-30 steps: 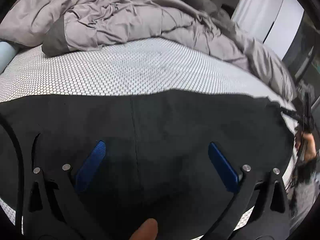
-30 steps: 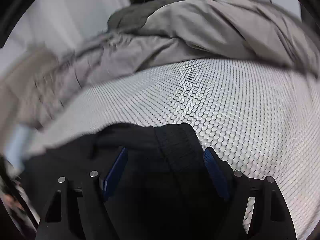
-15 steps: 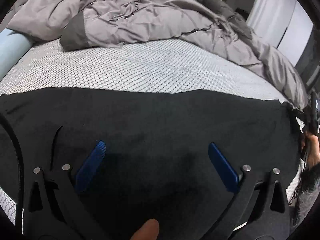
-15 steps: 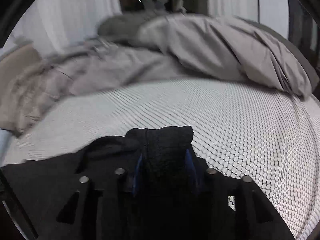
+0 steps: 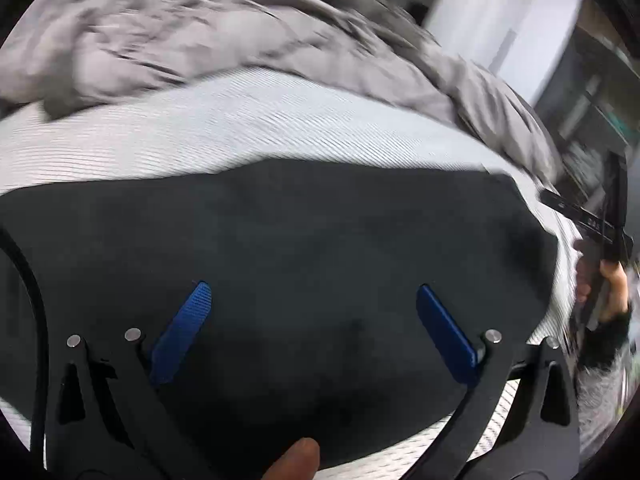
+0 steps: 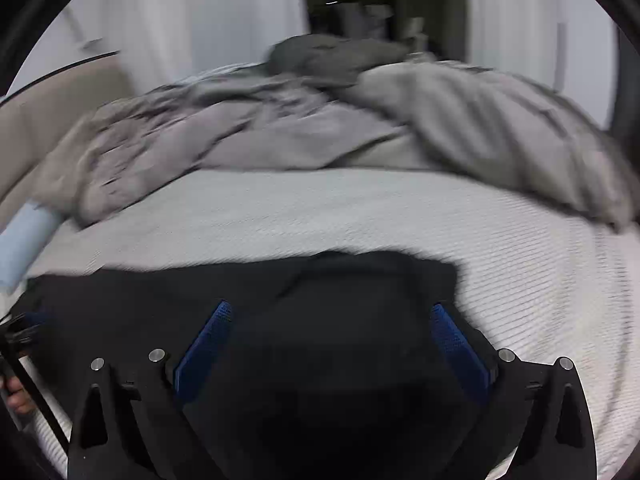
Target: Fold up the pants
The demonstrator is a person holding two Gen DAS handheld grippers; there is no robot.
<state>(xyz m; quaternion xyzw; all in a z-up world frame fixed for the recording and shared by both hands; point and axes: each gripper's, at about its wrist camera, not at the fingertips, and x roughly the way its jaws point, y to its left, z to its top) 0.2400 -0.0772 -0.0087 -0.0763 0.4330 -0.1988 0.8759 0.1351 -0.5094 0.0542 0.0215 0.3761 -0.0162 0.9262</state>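
Note:
Black pants (image 5: 304,240) lie spread flat on the white honeycomb-patterned mattress (image 5: 240,128). My left gripper (image 5: 312,292) is open just above the cloth, its blue pads wide apart, holding nothing. In the right wrist view the pants (image 6: 328,320) lie flat under my right gripper (image 6: 332,312), which is open with its blue pads apart and holds nothing. The pants' right end (image 6: 432,272) stops on the mattress (image 6: 520,280). The right gripper's handle and hand show at the right edge of the left view (image 5: 600,248).
A rumpled grey duvet (image 5: 200,36) is heaped along the far side of the bed, also in the right view (image 6: 320,132). A light blue roll (image 6: 24,240) lies at the left. White curtains (image 6: 200,12) and a dark doorway stand behind.
My right gripper, shut on a bunched fold of the pants half a second ago, has opened and let it go; the cloth now lies flat. Both views shifted and blurred.

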